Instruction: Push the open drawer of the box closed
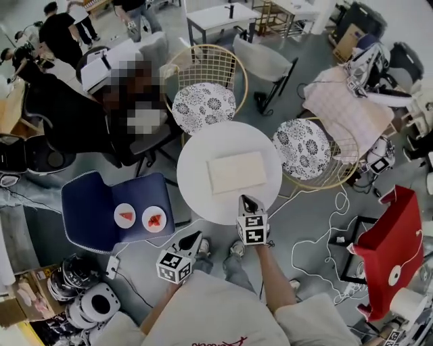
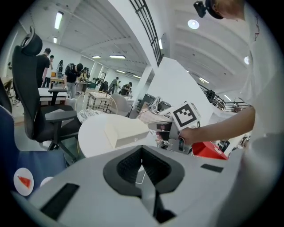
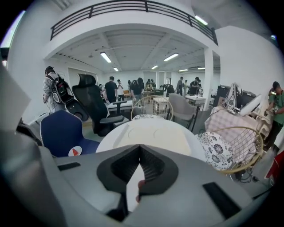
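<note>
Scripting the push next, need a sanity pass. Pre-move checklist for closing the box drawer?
1. Box lies flat near the middle of the round table: ok.
2. Drawer visibly open: cannot tell, no view shows a clear gap.
3. Right gripper at the table's near edge, aimed at the box, apart from it: ok.
4. Right jaws together, nothing between them: ok.
5. Left gripper off the table, jaws together, out of the push path: ok.

You're standing in a big open-plan workspace, part office, part lab. Evidence: black office chair (image 3: 91, 101), people (image 3: 111, 88) standing among desks (image 3: 122, 105), ceiling strip lights (image 3: 105, 57), mezzanine railing (image 3: 133, 5), loose cables (image 1: 318, 234) across the floor (image 1: 308, 64).
</note>
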